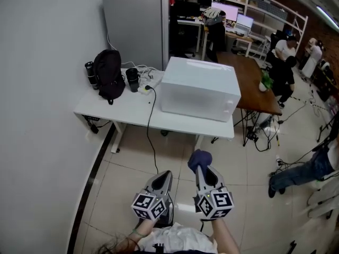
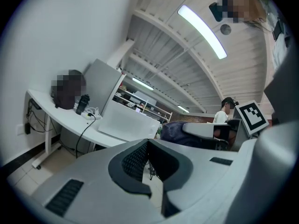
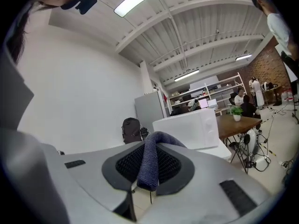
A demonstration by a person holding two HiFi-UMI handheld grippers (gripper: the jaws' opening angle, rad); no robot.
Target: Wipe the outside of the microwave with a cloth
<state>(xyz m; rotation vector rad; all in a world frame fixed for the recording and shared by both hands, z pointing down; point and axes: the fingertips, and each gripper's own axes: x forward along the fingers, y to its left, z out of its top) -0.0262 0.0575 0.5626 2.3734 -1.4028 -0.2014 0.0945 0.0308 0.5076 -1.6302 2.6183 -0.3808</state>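
Note:
The white microwave stands on a white table, well ahead of both grippers and apart from them; it also shows in the left gripper view and the right gripper view. My right gripper is shut on a dark blue cloth, which bunches out past the jaw tips and drapes between the pads. Beside it on the left, my left gripper is shut and holds nothing. Both hang over the tiled floor in front of the table.
On the table's left part sit a black backpack, black cups and a power strip, and a black cable hangs to the floor. A grey cabinet stands behind. A wooden table and seated people are at the right.

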